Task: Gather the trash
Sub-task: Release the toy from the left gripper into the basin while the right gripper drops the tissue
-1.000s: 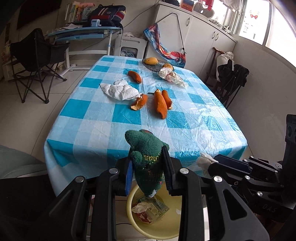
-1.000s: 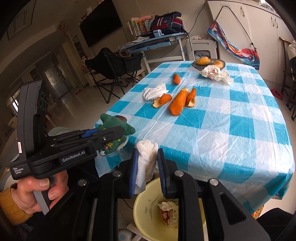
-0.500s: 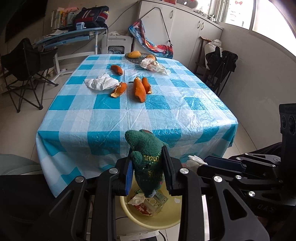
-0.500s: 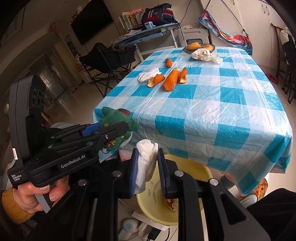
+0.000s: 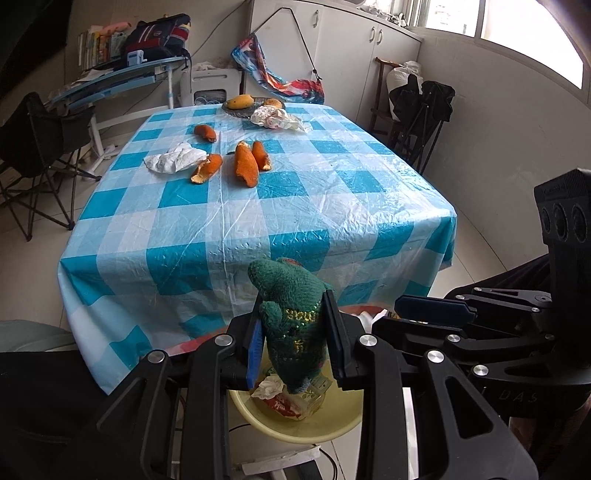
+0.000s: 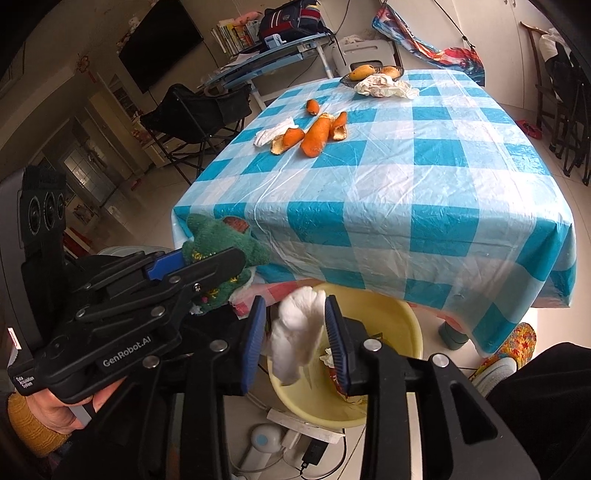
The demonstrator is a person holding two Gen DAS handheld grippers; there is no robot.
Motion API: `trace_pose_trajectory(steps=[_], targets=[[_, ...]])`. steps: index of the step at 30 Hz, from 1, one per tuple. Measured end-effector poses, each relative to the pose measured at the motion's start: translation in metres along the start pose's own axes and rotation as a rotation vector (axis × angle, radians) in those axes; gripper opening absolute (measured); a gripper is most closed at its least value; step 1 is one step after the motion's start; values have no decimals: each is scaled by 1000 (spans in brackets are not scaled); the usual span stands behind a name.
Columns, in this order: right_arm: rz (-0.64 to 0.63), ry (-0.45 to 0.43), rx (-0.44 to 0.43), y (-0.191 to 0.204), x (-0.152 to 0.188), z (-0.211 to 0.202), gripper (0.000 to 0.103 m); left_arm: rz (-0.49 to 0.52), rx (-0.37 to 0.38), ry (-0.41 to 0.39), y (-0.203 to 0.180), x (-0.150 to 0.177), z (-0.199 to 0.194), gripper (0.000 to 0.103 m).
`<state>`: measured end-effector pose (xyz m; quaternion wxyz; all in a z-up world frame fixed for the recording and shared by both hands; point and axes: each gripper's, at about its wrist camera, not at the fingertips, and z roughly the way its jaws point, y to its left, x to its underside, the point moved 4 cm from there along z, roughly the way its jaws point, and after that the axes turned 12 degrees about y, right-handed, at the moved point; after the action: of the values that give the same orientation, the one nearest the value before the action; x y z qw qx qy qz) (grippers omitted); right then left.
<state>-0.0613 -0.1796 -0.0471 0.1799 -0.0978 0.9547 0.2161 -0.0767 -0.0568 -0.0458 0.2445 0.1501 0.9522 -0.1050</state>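
Below your right gripper (image 6: 295, 332), low in the frame, waits the yellow bin (image 6: 388, 387); its jaws are opening and the white tissue wad (image 6: 295, 332) hangs between them, directly above. Your left gripper (image 5: 293, 343) is clamped on a green knitted toy (image 5: 291, 306).

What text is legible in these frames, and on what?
"GenRobot.AI": on the side of the left gripper, right wrist view.
"Data Acquisition System": small print low on the same body; only roughly readable.
"DAS": faint, on the right gripper body, left wrist view.
Gold lettering on the green knit cloth: unreadable.
Book spines: too small.
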Motion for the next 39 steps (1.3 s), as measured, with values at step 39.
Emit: trace_pose_trajectory(steps=[39], targets=[[-151,-50,75,17,-109,21,48,-281,-114,-75,123,-105,-9,51]])
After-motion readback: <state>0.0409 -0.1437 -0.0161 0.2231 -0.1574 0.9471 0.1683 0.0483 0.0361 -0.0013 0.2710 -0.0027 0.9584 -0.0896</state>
